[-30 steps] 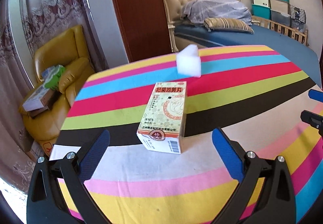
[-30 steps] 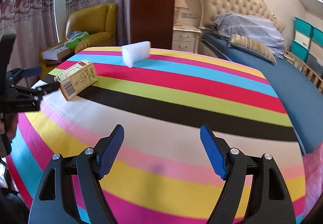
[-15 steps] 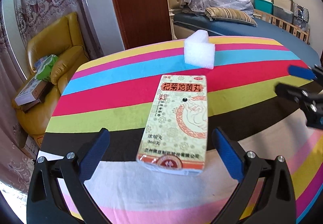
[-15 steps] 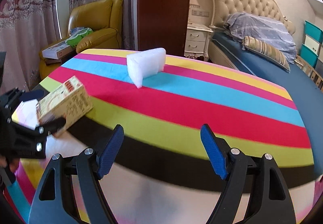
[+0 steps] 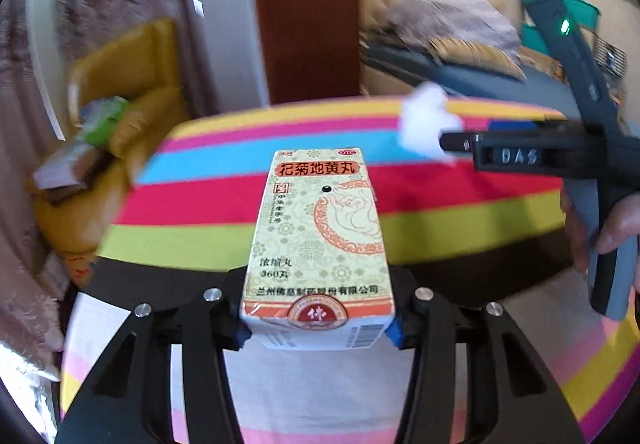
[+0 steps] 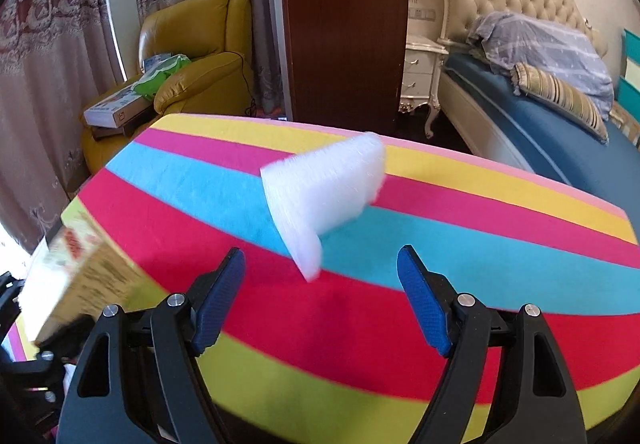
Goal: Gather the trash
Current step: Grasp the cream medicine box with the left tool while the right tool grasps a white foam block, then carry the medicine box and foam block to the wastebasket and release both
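My left gripper [image 5: 318, 330] is shut on the near end of a cream and orange medicine box [image 5: 320, 236], which points away from me above the striped table [image 5: 200, 203]. The box also shows blurred at the left in the right wrist view [image 6: 76, 276]. A white foam piece [image 6: 324, 195] lies on the blue and pink stripes, just ahead of my right gripper [image 6: 320, 300], which is open and empty. In the left wrist view the foam [image 5: 426, 123] sits far right, with the right gripper [image 5: 560, 159] beside it.
A yellow armchair [image 6: 196, 55] with boxes and a green bag stands beyond the table's far left edge. A dark wooden panel [image 6: 344, 19] rises behind the table. A bed [image 6: 560, 131] with pillows is at the right.
My left gripper has closed on the medicine box and holds it. My right gripper has moved forward to the white foam piece, which now lies just ahead of its open fingers.
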